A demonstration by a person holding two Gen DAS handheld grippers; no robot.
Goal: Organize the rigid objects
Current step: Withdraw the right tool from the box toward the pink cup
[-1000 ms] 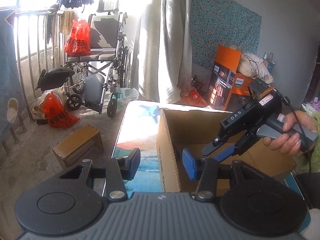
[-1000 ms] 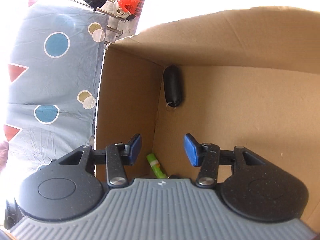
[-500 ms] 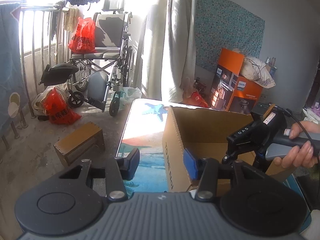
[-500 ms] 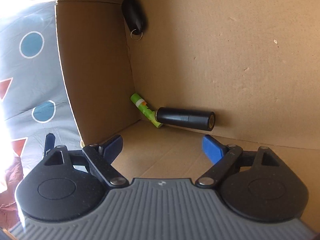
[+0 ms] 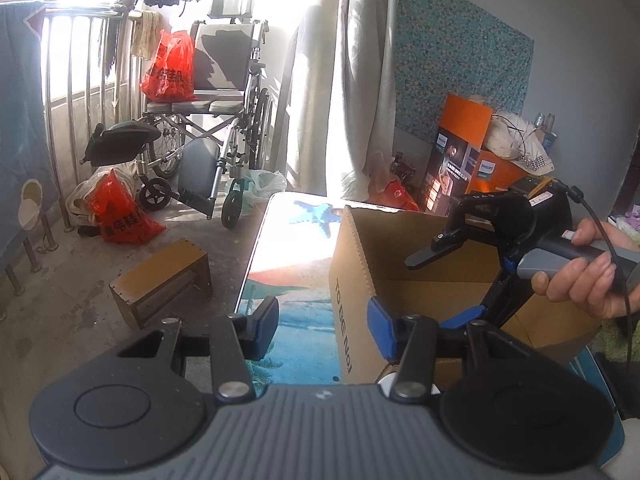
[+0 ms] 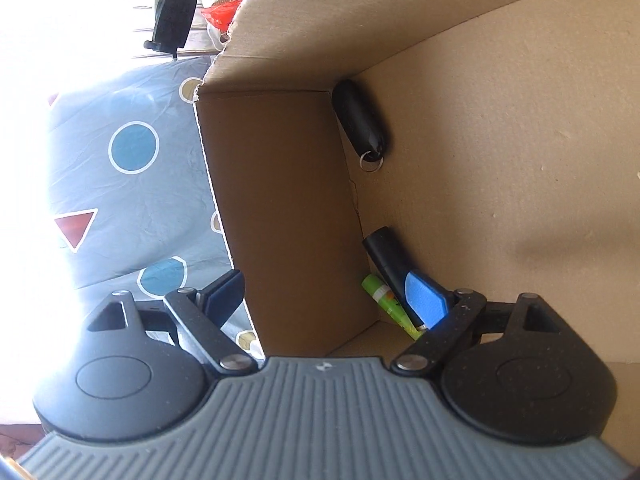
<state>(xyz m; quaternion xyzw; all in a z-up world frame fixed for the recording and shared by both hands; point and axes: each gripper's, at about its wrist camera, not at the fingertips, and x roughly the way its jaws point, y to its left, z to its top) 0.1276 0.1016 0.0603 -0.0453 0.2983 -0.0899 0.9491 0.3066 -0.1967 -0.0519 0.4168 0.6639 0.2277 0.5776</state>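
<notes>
The right tongs (image 6: 326,300), spread wide and empty, straddle a wall of the cardboard box (image 6: 288,216) holding a black key fob (image 6: 360,122), black cylinder (image 6: 386,262) and green tube (image 6: 382,298). The left tongs (image 5: 324,326) hover open and empty at the box's corner above the counter (image 5: 288,248).

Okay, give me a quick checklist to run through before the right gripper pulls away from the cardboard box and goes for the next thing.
1. Right gripper open and empty: ok, fingers wide apart, nothing between them.
2. Right gripper clear of the cardboard box: not ok, its fingers straddle the box wall, one inside and one outside.
3. Black cylinder released in the box: ok, it lies in the corner beside the green tube.
4. Black key fob in the box: ok, it rests against the corner.
5. Left gripper free to help: ok, open and empty, beside the box.
6. Next object to collect: cannot tell, none is identifiable in either view.
</notes>
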